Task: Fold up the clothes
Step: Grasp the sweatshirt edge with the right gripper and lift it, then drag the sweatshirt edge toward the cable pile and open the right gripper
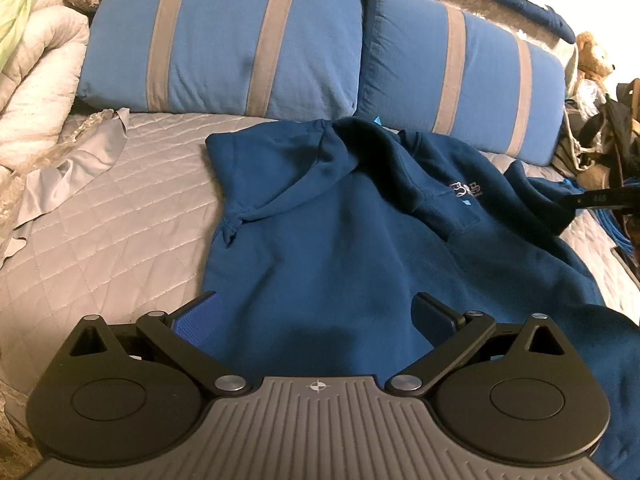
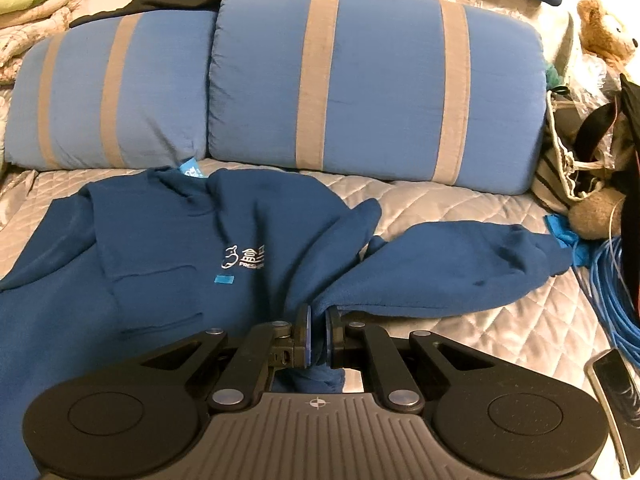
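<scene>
A dark blue hoodie (image 1: 320,232) with a small white chest logo (image 2: 244,260) lies face up on the grey quilted bedspread (image 1: 112,216). Its left sleeve is folded in over the chest. My left gripper (image 1: 316,312) hovers open above the hoodie's lower body, nothing between its fingers. My right gripper (image 2: 318,326) is shut on a bunch of the hoodie's fabric near the right sleeve's underarm, lifting it off the bed. The right sleeve (image 2: 460,264) trails out to the right across the bedspread (image 2: 480,208). In the left wrist view, a dark gripper part (image 1: 600,200) shows at the right edge.
Two blue pillows with grey stripes (image 1: 224,40) (image 2: 376,80) line the back of the bed. Folded blankets (image 1: 36,60) sit at the left. A teddy bear (image 2: 604,28), bags and a coiled blue cable (image 2: 616,300) crowd the right side. A phone (image 2: 618,396) lies near the front right edge.
</scene>
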